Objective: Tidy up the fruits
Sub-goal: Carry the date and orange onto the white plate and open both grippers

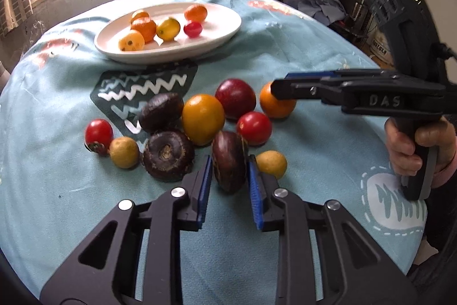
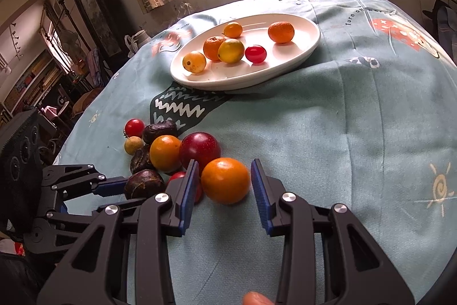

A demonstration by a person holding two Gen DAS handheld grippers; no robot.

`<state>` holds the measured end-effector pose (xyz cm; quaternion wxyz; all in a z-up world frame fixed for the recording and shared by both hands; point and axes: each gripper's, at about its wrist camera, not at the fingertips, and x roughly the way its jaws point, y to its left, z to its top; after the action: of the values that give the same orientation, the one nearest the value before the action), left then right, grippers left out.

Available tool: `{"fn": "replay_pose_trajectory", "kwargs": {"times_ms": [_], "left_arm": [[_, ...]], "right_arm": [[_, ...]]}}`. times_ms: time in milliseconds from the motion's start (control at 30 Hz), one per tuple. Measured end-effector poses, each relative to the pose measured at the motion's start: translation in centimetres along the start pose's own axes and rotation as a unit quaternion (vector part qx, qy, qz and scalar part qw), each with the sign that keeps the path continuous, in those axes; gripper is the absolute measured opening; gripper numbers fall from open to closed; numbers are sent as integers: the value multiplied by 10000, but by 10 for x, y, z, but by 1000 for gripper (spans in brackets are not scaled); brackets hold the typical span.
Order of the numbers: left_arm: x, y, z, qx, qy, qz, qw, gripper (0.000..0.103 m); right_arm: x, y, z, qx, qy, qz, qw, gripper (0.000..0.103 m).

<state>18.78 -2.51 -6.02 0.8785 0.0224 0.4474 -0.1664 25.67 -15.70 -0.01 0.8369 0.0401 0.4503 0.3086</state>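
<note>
Your left gripper [image 1: 230, 172] is clamped on a dark brown water chestnut [image 1: 230, 160], held on edge, both blue pads pressed to its flat faces. Your right gripper [image 2: 224, 185] stands part open around an orange [image 2: 225, 180] on the blue cloth [image 2: 328, 133]; the pads look just clear of the skin, though contact cannot be ruled out. Beyond lies the loose pile: two more chestnuts, a yellow-orange fruit [image 1: 203, 119], a dark red plum [image 1: 235, 95] and cherry tomatoes. Farthest off, the white oval plate [image 1: 225, 29] carries six small fruits.
</note>
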Motion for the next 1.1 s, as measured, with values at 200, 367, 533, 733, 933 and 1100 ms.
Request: {"fn": "replay_pose_trajectory", "kwargs": {"times_ms": [200, 367, 533, 733, 933, 1100], "left_arm": [[4, 10, 2, -303, 36, -168, 9994, 22], [6, 9, 3, -358, 30, -143, 9993, 22], [6, 10, 4, -462, 4, -155, 9988, 22], [3, 13, 3, -501, -80, -227, 9985, 22], [-15, 16, 4, -571, -446, -321, 9969, 22], [-28, 30, 29, -686, -622, -487, 9945, 22]], "right_arm": [[-5, 0, 2, -11, -101, 12, 9999, 38], [3, 0, -1, 10, 141, 65, 9999, 38], [10, 9, -4, -219, 375, 127, 9990, 41], [13, 12, -9, -287, 440, 96, 9986, 40], [-4, 4, -2, -69, -61, 210, 9997, 40], [-5, -4, 22, 156, -461, 194, 9986, 40]]}}
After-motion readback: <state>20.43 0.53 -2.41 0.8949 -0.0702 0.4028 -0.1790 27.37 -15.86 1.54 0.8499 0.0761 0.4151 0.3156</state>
